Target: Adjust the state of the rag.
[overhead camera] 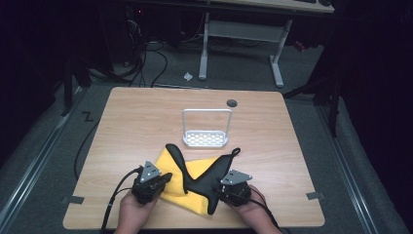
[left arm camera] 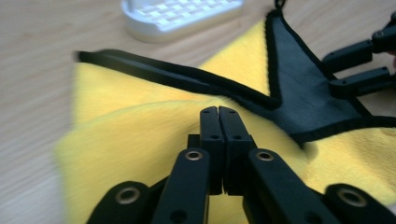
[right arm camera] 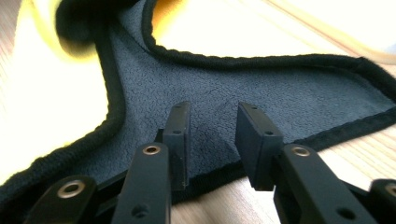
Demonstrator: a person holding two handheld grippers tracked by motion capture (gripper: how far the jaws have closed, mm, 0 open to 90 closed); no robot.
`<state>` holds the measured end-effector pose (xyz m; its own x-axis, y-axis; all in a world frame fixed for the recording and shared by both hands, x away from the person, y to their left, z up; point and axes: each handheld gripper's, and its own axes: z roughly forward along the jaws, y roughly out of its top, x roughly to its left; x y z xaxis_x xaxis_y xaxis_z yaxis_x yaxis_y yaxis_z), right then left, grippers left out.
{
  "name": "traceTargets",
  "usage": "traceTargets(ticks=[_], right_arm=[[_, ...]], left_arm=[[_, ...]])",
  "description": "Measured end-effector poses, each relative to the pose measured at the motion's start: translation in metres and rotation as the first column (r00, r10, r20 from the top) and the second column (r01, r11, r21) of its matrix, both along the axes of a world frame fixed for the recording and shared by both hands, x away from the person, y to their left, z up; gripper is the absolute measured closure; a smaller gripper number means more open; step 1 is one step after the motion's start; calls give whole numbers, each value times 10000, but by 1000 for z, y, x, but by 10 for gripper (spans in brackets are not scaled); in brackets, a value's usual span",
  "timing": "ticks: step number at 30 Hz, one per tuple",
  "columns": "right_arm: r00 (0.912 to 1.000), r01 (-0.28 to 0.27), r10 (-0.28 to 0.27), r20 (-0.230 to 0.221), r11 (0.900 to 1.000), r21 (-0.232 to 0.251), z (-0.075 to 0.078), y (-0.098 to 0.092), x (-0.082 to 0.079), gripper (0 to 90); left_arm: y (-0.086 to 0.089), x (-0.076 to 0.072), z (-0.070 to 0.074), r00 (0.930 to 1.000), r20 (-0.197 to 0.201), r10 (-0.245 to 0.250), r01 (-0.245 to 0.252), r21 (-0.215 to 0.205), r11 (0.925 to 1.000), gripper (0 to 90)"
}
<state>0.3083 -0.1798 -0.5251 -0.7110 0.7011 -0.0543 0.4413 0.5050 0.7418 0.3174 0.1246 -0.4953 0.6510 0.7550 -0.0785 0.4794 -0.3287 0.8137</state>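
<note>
Lying Across Both Tongs: Cloth Position Check

Light wooden worktop (overhead camera: 136,117) carries a yellow fleece cloth with black trim and dark underside (overhead camera: 195,175) at its near edge, long axis running side to side. Left tongs (left arm camera: 218,112) closed over the yellow fold, nothing visibly pinched. Right tongs (right arm camera: 212,116) part open, astride the dark flap, nearer it.

- Yellow cloth (overhead camera: 195,187): soft, matt, fuzzy nap.
- Black cloth (right arm camera: 243,98): matt fleece, nubby, with a stitched rolled hem.
- Table (overhead camera: 136,122): smooth, pale wood-grain top.
- Rack (overhead camera: 205,139): white, smooth, perforated base.
- Left gripper (left arm camera: 218,112): matt black plastic, brass-coloured rivets.
</note>
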Motion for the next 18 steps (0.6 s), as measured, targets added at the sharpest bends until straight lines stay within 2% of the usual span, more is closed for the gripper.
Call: traceTargets(ticks=[3, 5, 6, 8, 10, 11, 12, 13, 14, 15, 16, 17, 18], right_arm=[[9998, -61, 60, -194, 10000, -16, -1, 1, 3, 728], [9995, -100, 99, -294, 9999, -26, -2, 3, 6, 731], [9994, -128, 127, -307, 9999, -35, -3, 4, 7, 729], [9995, -170, 169, -266, 9998, -34, -3, 7, 10, 716], [9994, -170, 167, -308, 9998, -79, -4, 9, 13, 709], [9994, -184, 182, -294, 9998, -81, -4, 10, 13, 702], [9994, -175, 172, -292, 9998, -90, -5, 10, 14, 694], [9994, -144, 141, -317, 9999, -88, -4, 9, 14, 689], [9995, -131, 129, -292, 9999, -55, -4, 8, 14, 685], [9995, -91, 90, -309, 10000, -16, -4, 7, 14, 685], [9994, -82, 82, -350, 10000, -3, -3, 6, 13, 685], [9992, -148, 148, -384, 9999, -3, -4, 5, 12, 684], [9991, -165, 163, -403, 9999, -44, -4, 5, 11, 682]], left_arm=[[20, 1, 2, 9993, -179, 315, -322, -450, 9985, 899], [25, 0, 1, 9990, -333, 303, -329, -798, 9963, 868], [23, -2, 1, 9991, -409, 129, -171, -1024, 9946, 806], [13, -4, -2, 9977, -535, -409, 339, -1255, 9915, 627], [-3, -6, -6, 9935, -536, -1008, 914, -1558, 9836, 456], [-15, -7, -9, 9902, -634, -1242, 1144, -1409, 9834, 390], [-27, -7, -14, 9869, -793, -1405, 1322, -1023, 9859, 334], [-39, -9, -21, 9870, -744, -1427, 1412, -257, 9897, 301], [-45, -12, -26, 9904, -613, -1242, 1277, 574, 9901, 307], [-46, -12, -28, 9929, -523, -1066, 1115, 1018, 9885, 383], [-45, -11, -29, 9930, -550, -1049, 1096, 912, 9898, 420], [-42, -10, -27, 9925, -653, -1034, 1072, 583, 9925, 473], [-37, -8, -24, 9905, -872, -1062, 1060, -68, 9943, 579]])
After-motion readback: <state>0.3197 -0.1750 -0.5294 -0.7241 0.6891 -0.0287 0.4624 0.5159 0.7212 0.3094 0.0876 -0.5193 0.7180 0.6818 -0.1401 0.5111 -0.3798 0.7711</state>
